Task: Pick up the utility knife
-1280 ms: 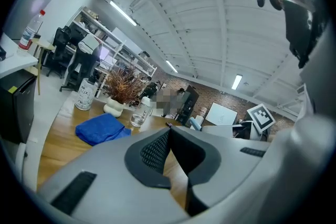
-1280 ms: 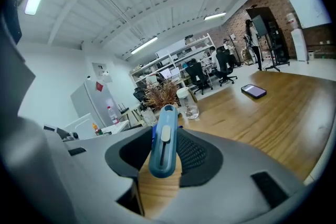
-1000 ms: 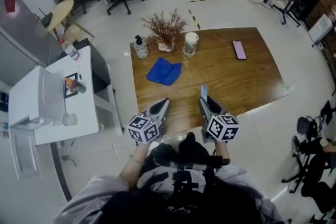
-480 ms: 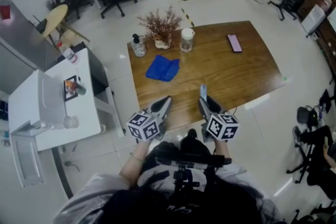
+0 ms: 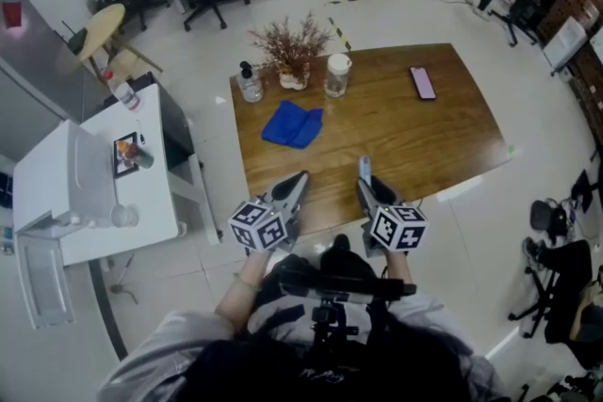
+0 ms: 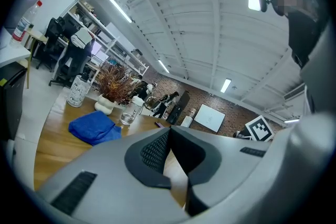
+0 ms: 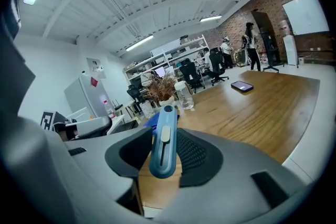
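Observation:
A blue utility knife with a pale slider stands upright between the pads of my right gripper, which is shut on it. In the head view the knife sticks out past the right gripper, held just over the near edge of the wooden table. My left gripper hangs beside it on the left, also at the near edge. In the left gripper view its fingertips meet with nothing between them.
On the table lie a blue cloth and a phone. At its far edge stand a pump bottle, a vase of dried plants and a glass jar. A white side table stands left; office chairs behind.
Both grippers stay where they were, the right one still shut on the knife. Only the head view has shifted a little.

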`<move>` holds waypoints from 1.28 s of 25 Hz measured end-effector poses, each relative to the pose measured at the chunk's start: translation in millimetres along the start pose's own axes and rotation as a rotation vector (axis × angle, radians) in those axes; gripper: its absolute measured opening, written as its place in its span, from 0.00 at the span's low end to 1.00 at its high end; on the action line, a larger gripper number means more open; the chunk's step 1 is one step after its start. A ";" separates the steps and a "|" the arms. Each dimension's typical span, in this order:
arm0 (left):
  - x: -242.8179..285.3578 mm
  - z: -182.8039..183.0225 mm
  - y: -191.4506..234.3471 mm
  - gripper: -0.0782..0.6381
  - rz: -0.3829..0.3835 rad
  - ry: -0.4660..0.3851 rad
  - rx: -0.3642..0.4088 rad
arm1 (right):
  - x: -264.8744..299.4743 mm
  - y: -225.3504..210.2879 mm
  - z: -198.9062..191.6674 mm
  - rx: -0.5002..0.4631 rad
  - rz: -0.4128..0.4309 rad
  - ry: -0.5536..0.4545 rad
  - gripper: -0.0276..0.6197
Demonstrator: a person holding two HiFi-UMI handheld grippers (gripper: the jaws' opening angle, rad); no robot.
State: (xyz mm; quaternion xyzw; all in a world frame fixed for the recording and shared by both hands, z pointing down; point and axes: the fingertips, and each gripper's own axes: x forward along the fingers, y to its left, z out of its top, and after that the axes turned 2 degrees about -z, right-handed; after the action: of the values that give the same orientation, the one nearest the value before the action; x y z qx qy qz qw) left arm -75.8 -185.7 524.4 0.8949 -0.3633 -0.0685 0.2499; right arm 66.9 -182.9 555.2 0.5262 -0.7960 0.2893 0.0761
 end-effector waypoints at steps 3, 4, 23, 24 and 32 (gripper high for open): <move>1.3 3.3 2.0 0.12 0.013 -0.012 -0.003 | 13.2 -12.6 -12.3 -0.039 -0.029 0.065 0.28; 1.4 3.5 3.4 0.12 0.018 -0.013 -0.003 | 19.3 -18.6 -19.2 -0.050 -0.042 0.093 0.28; 18.0 -4.0 52.0 0.12 0.228 -0.011 -0.058 | 116.5 -92.7 -81.0 -0.218 -0.032 0.466 0.26; 20.0 -4.4 52.0 0.12 0.231 -0.009 -0.058 | 117.4 -93.6 -80.9 -0.221 -0.025 0.470 0.26; 35.1 -6.5 49.6 0.12 0.215 0.008 -0.056 | 113.2 -95.5 -36.3 -0.104 -0.018 0.327 0.29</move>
State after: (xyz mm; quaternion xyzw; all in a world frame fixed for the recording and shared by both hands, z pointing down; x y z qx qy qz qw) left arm -78.9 -237.4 556.7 0.8438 -0.4541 -0.0477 0.2820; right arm 95.3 -279.7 669.4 0.4748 -0.7822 0.3285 0.2341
